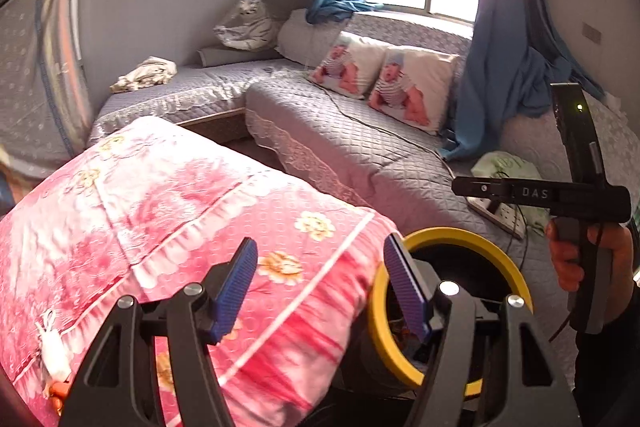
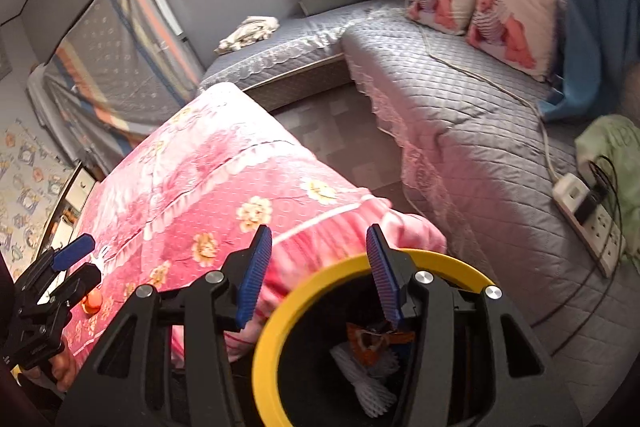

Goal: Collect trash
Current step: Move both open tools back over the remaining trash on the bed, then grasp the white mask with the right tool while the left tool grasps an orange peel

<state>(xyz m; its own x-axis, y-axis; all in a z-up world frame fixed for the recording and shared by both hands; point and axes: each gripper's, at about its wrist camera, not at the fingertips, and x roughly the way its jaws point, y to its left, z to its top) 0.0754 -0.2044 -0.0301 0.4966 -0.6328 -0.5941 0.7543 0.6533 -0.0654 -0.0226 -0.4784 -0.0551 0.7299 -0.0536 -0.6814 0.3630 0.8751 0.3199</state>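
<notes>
Left to right: a pink floral quilt (image 2: 224, 187), folded into one thick bundle, fills the left and centre of both wrist views; just beside its right end stands one black bin with a yellow rim (image 2: 276, 319), mouth upward, seen from above in the right wrist view; inside it lie one orange wrapper (image 2: 370, 341), crumpled, and one white foam net sleeve (image 2: 370, 379), whose long axis runs from upper left to lower right down into the bin; whether more trash lies beneath them cannot be told. The left gripper (image 1: 318, 285) hangs over the quilt's right end and the bin's rim, its two blue pads (image 1: 236, 287) spread apart with nothing between them; the right gripper (image 2: 318, 273) hangs over the bin's mouth and the quilt's edge, its two blue pads (image 2: 254, 277) likewise parted and holding nothing; each gripper also appears in the other's view, at the frame edge, gripped by a hand (image 1: 576, 259). Beyond, a grey quilted sofa (image 2: 460, 95) runs in an L along the walls; on it two cushions (image 2: 512, 19) printed with infants lean side by side beneath the window; farther right one white power strip (image 2: 588, 215) lies on the seat, its cable trailing toward the cushions, beside one pale green bag (image 2: 612, 143).
</notes>
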